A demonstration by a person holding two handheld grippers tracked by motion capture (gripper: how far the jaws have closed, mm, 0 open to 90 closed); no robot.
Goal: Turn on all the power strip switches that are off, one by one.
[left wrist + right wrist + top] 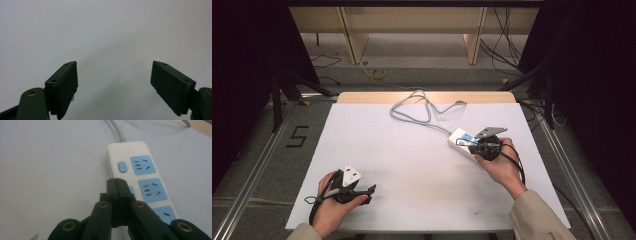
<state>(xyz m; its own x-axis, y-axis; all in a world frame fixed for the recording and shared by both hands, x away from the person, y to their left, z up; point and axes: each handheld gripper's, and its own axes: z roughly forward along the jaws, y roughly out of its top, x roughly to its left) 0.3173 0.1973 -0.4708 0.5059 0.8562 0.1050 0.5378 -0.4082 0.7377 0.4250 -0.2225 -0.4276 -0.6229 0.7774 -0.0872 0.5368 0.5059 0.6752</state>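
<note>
White tabletop (412, 165) bears a white plastic power strip with blue sockets (140, 177) at three o'clock, where the right gripper (117, 185), jaws pressed together and empty, apparently presses its second switch, while the left gripper (113, 82) idles wide open at seven o'clock.

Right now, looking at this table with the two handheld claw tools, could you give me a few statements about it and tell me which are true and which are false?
1. The right gripper has its jaws pressed together over the power strip. True.
2. The left gripper is clamped on a plug. False: its jaws stand wide apart with nothing between them, over the bare white table.
3. The power strip's sockets are blue. True.
4. The grey cable from the power strip runs toward the person. False: it loops away toward the table's far edge.
5. Both grippers are at the power strip. False: the left one is near the table's front left, well apart from it.
</note>
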